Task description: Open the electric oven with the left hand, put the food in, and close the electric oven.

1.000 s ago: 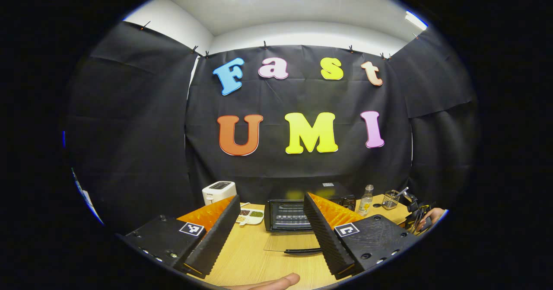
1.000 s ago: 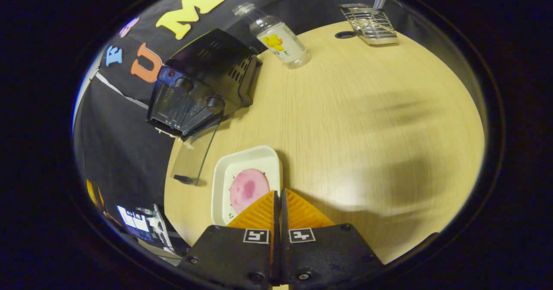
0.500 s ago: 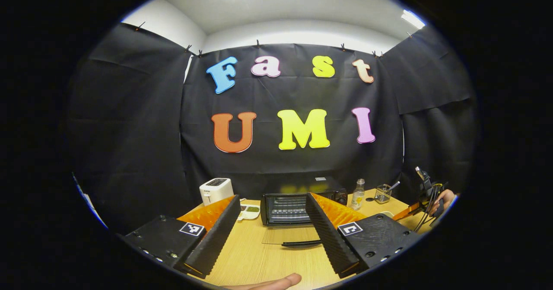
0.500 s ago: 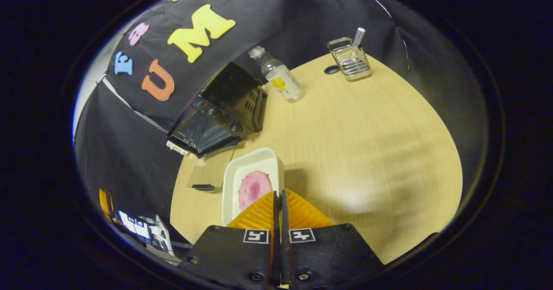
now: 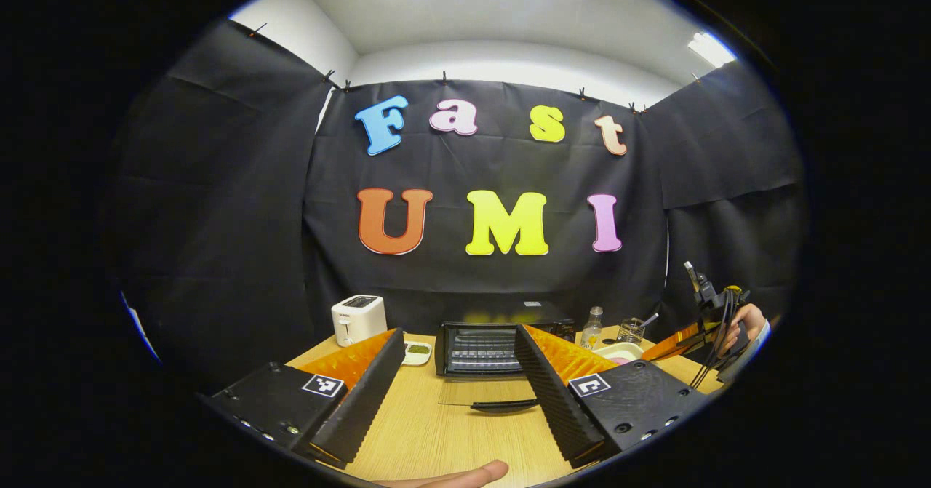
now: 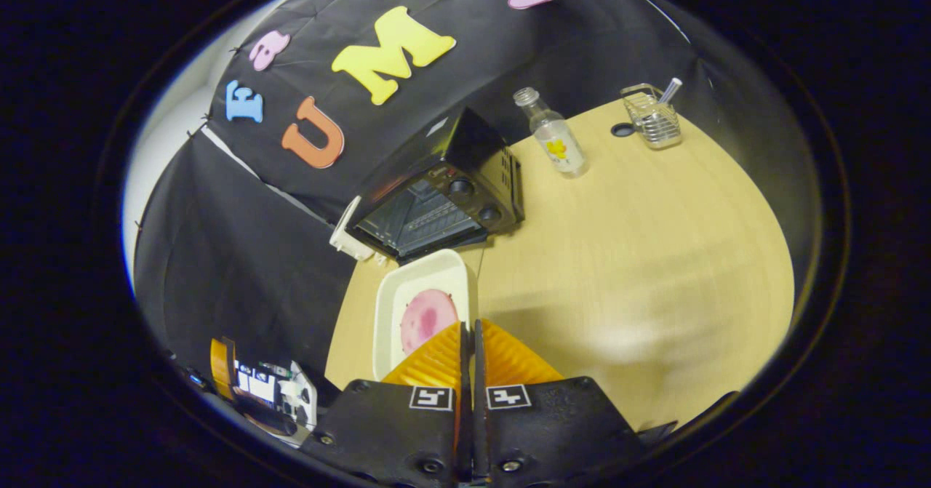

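The black electric oven (image 5: pixel 480 348) stands at the back of the wooden table, its glass door folded down flat with the handle (image 5: pixel 502 404) toward me. My left gripper (image 5: pixel 458 334) is open and holds nothing, well in front of that door. In the right gripper view, my right gripper (image 6: pixel 469 323) is shut on the rim of a white tray (image 6: pixel 414 292) that carries a pink round slice of meat (image 6: pixel 428 318). The tray hangs just in front of the oven (image 6: pixel 444 204). The left gripper view has the tray (image 5: pixel 617 352) right of the oven.
A white toaster (image 5: pixel 358 318) and a small sectioned dish (image 5: pixel 417 352) sit left of the oven. A clear bottle (image 6: pixel 553 139) and a wire basket (image 6: pixel 652 121) stand at the table's back right. A hand (image 5: pixel 743 324) holds the right gripper.
My right gripper has carried the tray up and toward the oven's open front. My left gripper has drawn back a little from the oven, still open.
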Available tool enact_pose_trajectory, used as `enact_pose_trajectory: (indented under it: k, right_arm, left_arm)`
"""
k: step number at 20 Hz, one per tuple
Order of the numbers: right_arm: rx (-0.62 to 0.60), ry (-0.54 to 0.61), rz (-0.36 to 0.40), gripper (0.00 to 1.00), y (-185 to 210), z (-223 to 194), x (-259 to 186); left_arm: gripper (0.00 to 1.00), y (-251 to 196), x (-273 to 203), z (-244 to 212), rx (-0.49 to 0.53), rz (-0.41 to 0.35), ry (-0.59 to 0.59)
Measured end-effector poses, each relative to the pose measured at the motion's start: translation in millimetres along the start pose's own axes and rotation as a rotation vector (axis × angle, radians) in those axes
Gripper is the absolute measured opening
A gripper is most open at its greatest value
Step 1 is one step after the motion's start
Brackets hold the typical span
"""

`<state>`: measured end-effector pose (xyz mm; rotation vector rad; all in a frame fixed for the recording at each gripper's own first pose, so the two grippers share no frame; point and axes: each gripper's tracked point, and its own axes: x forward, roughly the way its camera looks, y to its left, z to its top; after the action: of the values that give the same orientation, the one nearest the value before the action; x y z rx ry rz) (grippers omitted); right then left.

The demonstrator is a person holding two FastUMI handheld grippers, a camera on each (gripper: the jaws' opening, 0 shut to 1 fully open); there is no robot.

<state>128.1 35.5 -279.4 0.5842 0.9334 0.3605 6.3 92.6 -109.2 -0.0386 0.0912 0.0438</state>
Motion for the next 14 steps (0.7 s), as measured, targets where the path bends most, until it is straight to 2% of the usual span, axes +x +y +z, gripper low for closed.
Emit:
enact_pose_trajectory:
  k: [3, 4, 5, 6, 8, 10, 11, 12, 14]
  right_arm:
    - [0.012, 0.016, 0.012, 0.04, 22, -3, 25]
    - [0.018, 0.017, 0.015, 0.04, 29, -2, 33]
    - [0.024, 0.018, 0.017, 0.00, 35, -2, 42]
    - [0.029, 0.015, 0.021, 0.04, 41, -2, 50]
    - [0.032, 0.010, 0.024, 0.00, 51, -2, 66]
    - [0.051, 0.015, 0.027, 0.04, 60, -2, 82]
    - [0.068, 0.013, 0.034, 0.01, 66, -1, 91]
    - [0.088, 0.009, 0.033, 0.01, 69, 1, 99]
    - [0.127, -0.021, 0.012, 0.04, 73, 8, 116]
  left_arm:
    - [0.96, 18, -2, -8, 0.004, 0.021, -0.002]
    - [0.86, 25, -2, -12, 0.004, 0.033, 0.003]
    - [0.96, 31, 1, -17, 0.000, 0.046, 0.010]
    - [0.96, 38, 2, -20, -0.007, 0.058, 0.013]
    - [0.94, 47, 1, -20, -0.018, 0.074, 0.006]
    - [0.94, 53, 3, -22, -0.017, 0.090, -0.010]
    - [0.81, 56, 4, -24, -0.003, 0.103, -0.018]
    - [0.93, 59, 5, -31, 0.013, 0.109, -0.016]
    - [0.93, 63, 10, -42, 0.038, 0.122, -0.007]
